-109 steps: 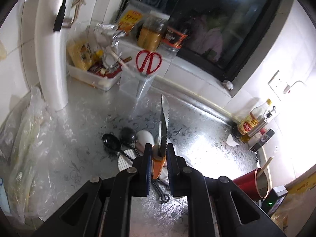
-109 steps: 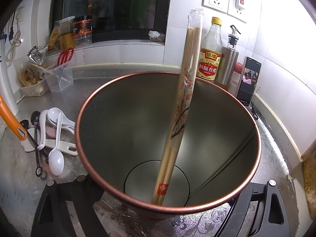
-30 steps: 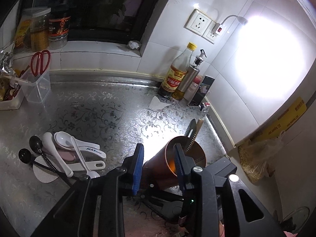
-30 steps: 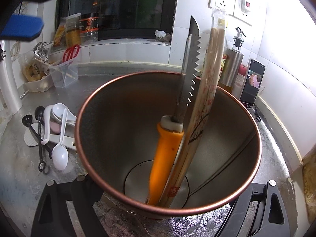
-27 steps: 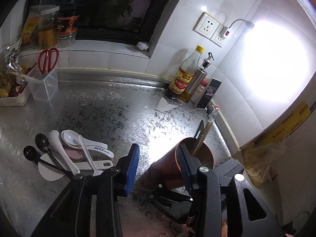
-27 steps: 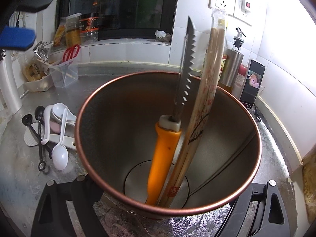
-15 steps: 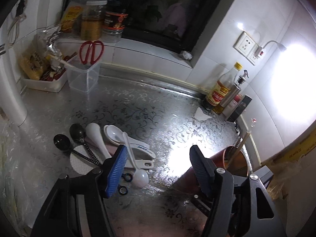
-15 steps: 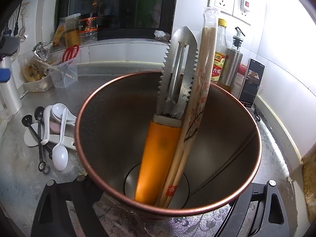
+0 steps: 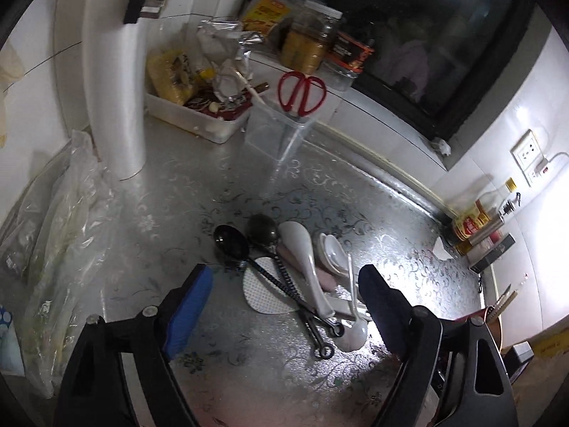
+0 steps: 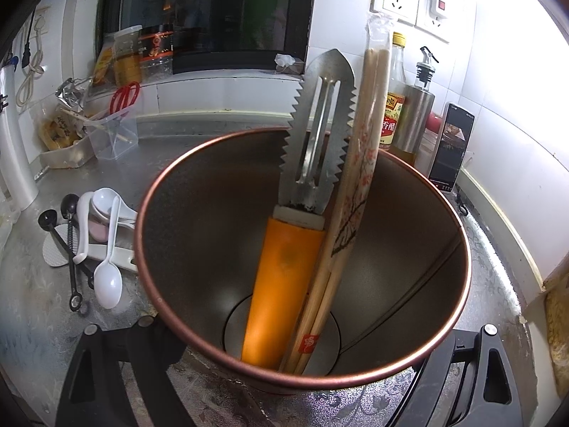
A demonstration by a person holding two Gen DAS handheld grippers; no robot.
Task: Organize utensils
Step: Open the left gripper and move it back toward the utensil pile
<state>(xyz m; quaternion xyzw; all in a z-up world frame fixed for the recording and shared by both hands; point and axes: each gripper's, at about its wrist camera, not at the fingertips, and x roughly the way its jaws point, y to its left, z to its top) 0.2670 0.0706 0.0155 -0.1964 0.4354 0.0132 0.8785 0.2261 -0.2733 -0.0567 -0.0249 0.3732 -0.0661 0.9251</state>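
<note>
Opening over the spoons, the left hand-held gripper holds nothing

Left gripper: matte black triangulated finger frames with silver screw heads at the joints, blue pad on one finger, darker pad on the other; right gripper: same black cut-out frames and silver screws, tips hidden.

Peeler, chopsticks in cup
</note>
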